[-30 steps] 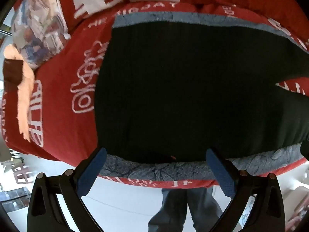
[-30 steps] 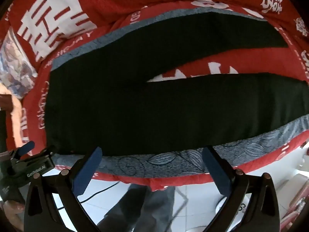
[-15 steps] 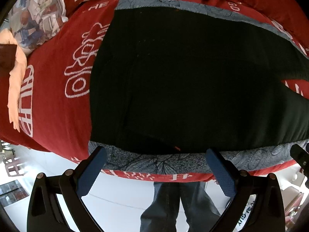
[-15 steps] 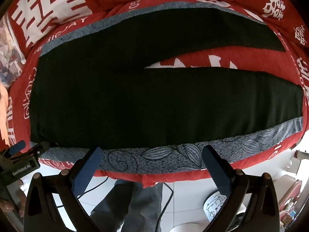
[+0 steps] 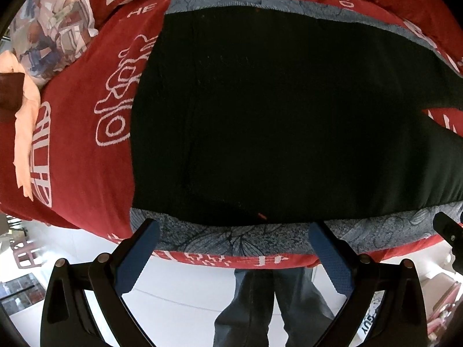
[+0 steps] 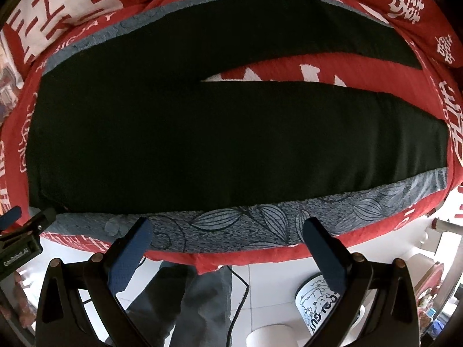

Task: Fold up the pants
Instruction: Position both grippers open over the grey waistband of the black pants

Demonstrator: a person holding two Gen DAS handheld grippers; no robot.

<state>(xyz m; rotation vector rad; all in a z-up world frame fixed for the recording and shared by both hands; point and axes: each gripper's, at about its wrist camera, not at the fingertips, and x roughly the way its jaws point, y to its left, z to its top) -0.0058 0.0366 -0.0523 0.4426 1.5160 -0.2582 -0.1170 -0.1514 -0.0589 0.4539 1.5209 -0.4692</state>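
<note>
The black pants [image 6: 220, 133] lie spread flat on the bed [image 6: 260, 228], over a red blanket [image 5: 86, 150] printed with white characters and edged by a grey leaf-patterned band. In the right wrist view both legs run off to the right with a wedge of red blanket showing between them, so the legs are apart and not laid one on the other — no fold is visible anywhere. The waist end sits toward the left, which the left wrist view looks straight onto.

Both tools hang off the near edge of the bed, over the white floor. The left tongs [image 5: 231, 248] stand wide apart with nothing between them, and the right tongs [image 6: 228, 243] are likewise spread and empty; neither touches the cloth.

By my reading the task is at its very start (the garment looks smoothed and ready, but that is all). Everything is left: bringing one leg over the other, then doubling the length into a compact stack.
</note>
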